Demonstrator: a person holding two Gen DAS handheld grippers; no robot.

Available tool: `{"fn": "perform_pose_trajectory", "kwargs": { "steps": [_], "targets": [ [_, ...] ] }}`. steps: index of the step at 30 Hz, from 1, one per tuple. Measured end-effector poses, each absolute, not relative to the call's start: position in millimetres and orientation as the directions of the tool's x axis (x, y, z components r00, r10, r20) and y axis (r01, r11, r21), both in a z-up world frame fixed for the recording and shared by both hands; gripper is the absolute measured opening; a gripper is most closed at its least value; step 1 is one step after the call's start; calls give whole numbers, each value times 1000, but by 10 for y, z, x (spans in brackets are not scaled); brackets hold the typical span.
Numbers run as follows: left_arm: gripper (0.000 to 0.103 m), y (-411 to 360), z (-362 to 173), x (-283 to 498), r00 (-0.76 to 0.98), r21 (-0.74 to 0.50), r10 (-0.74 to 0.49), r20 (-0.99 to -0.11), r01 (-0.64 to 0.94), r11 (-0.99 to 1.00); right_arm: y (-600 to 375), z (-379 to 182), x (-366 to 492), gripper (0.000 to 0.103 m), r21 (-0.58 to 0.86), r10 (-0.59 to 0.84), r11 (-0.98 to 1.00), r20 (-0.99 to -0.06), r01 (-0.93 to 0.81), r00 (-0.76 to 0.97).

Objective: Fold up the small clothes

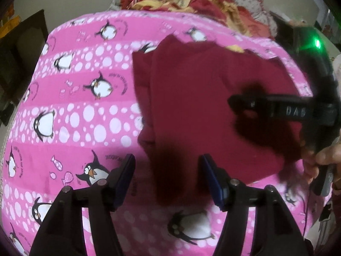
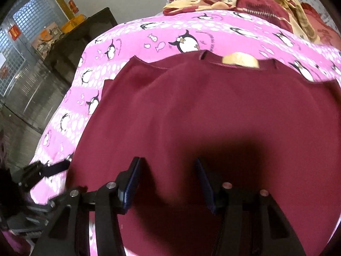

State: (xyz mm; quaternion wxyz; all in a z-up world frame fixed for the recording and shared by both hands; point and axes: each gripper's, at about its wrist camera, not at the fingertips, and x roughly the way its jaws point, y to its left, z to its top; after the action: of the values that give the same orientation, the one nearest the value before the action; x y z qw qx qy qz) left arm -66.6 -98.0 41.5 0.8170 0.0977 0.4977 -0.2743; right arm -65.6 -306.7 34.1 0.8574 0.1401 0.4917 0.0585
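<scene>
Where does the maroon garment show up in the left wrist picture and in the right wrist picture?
Left wrist view: maroon garment right of centre, reaching down between the open left gripper.
Right wrist view: it fills the centre and right, under the open right gripper.
Shared landmark: pink penguin sheet.

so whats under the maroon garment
The maroon garment lies spread on the pink penguin-print sheet, which shows around its far and left edges. A pale yellow patch shows at the neckline. Whatever lies beneath the middle of the garment is covered.
</scene>
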Motion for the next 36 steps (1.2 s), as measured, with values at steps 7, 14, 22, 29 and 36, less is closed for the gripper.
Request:
{"fn": "perform_pose_trajectory", "kwargs": {
  "steps": [7,14,22,29,36],
  "targets": [
    [71,-876,237,-578,315,-181,-372,-873,499,848,-2771,417,-158,68,125,112,992,-837,-11,536],
    [73,-848,199,-589,310,-207,-391,-867,489,847,-2463,447,286,68,30,37,999,-848,-21,530],
    [76,-727,163,-584,305,-248,-422,-854,474,845,-2351,705,366,76,25,30,1000,-862,-18,507],
    [76,-699,147,-627,314,-252,-426,-849,467,847,-1882,618,477,83,-11,55,988,-909,-155,414],
    [77,-687,157,-676,320,-253,-422,-848,455,854,-1793,251,523,79,-52,26,982,-914,-180,404]
  ]
}}
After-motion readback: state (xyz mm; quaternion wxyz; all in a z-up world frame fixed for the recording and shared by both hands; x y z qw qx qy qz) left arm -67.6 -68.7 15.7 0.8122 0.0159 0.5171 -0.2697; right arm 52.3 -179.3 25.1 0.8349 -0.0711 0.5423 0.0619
